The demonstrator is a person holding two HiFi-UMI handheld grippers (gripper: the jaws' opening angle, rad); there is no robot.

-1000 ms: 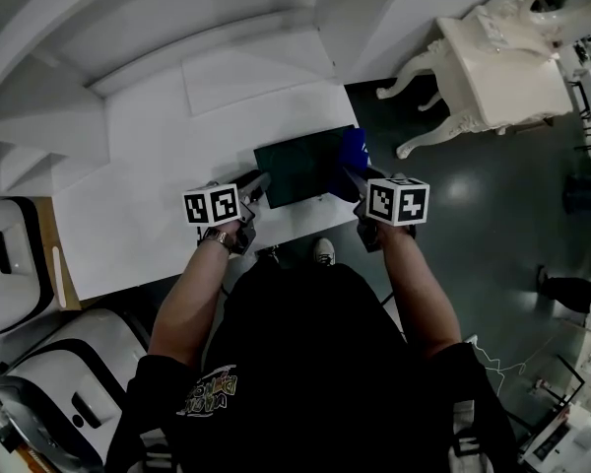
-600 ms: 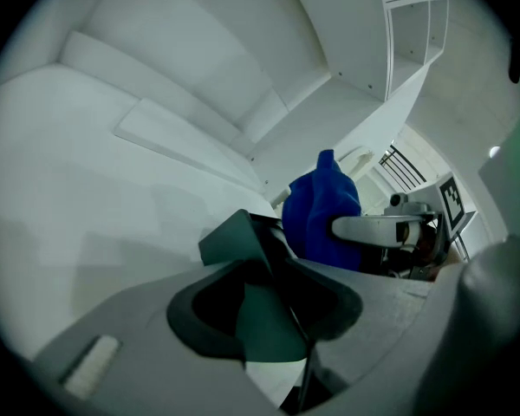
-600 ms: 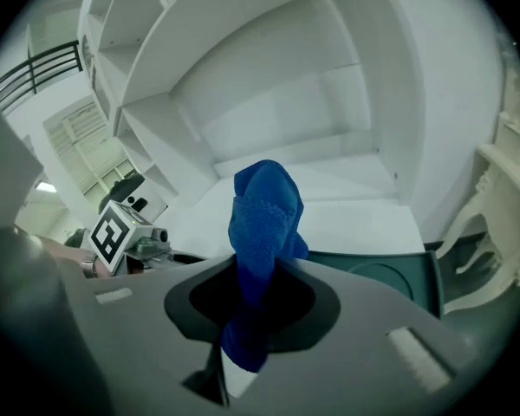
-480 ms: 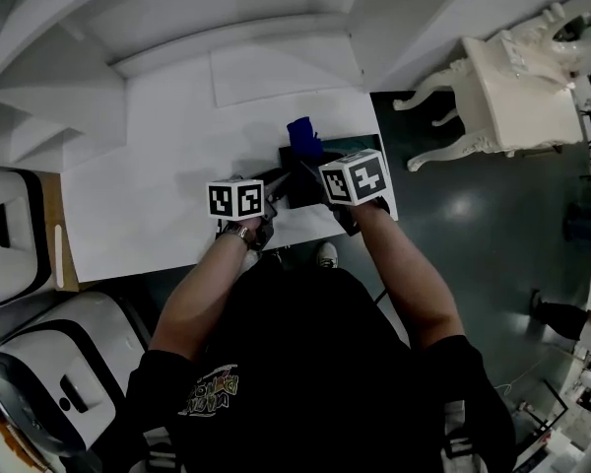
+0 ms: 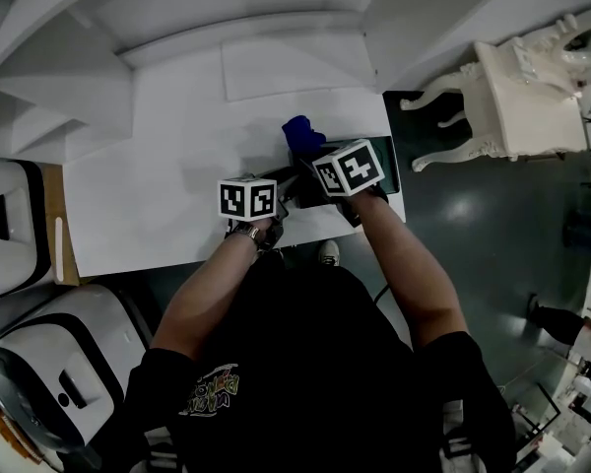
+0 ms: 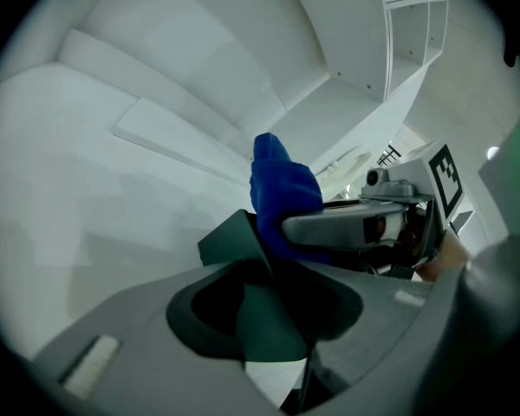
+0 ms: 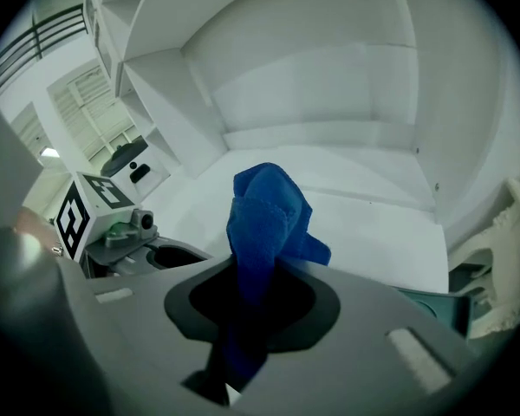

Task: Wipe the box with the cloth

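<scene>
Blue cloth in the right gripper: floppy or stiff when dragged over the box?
Likely floppy: the blue cloth bunches in soft folds above the right gripper clamping it. Probably light, with a fuzzy, grippy pile. It may crumple on the box rather than slide flat.

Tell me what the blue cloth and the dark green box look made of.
The blue cloth looks like microfibre or terry with a matte finish: it has a fuzzy nap and soft, bunched folds. The dark green box is probably card or thin plastic, matte to satin: it has flat faces, a crisp edge and no strong gloss. Which of the two, I can't tell.
</scene>
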